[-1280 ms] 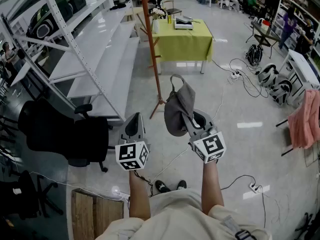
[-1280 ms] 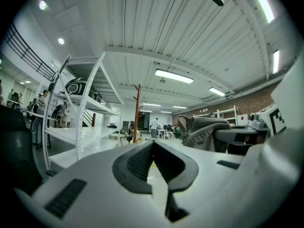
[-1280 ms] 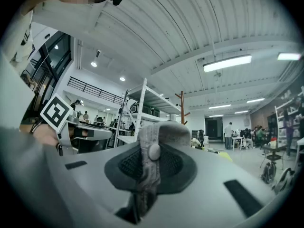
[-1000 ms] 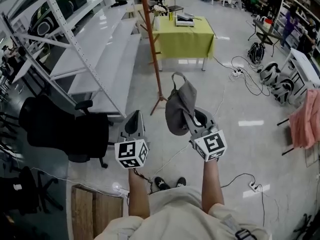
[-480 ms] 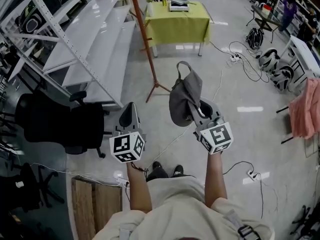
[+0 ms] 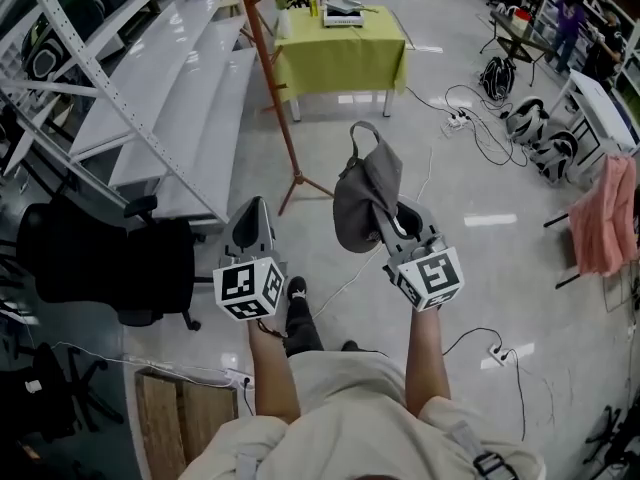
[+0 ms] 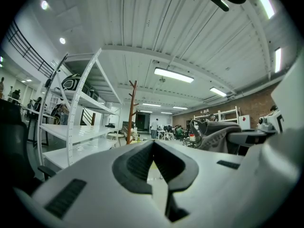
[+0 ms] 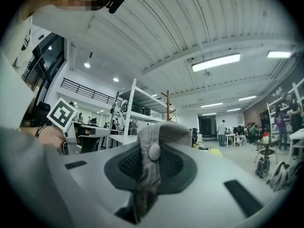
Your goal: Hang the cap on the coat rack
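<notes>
Two grippers: yours, side by side.
Left gripper (image 6: pixel 252 208): jaws pressed together, empty.
Right gripper (image 6: pixel 395 226): jaws pinching the cap (image 6: pixel 365 193).
Cap: hangs from your right jaws, apart from coat rack (image 6: pixel 267 68).

I'm counting two claws, the left claw (image 6: pixel 253 206) and the right claw (image 6: pixel 393 223), one cap (image 6: pixel 365 190), one coat rack (image 6: pixel 268 78), one yellow worktop (image 6: pixel 340 56), one black chair (image 6: pixel 110 268), one white shelf unit (image 6: pixel 150 73) and one pink cloth (image 6: pixel 600 218). Far-off people (image 6: pixel 572 18) are blurring together, uncountable.

Glossy floor (image 6: pixel 500 303) under coat rack (image 6: pixel 269 76), black chair (image 6: pixel 105 268), yellow-clothed table (image 6: pixel 345 56)
</notes>
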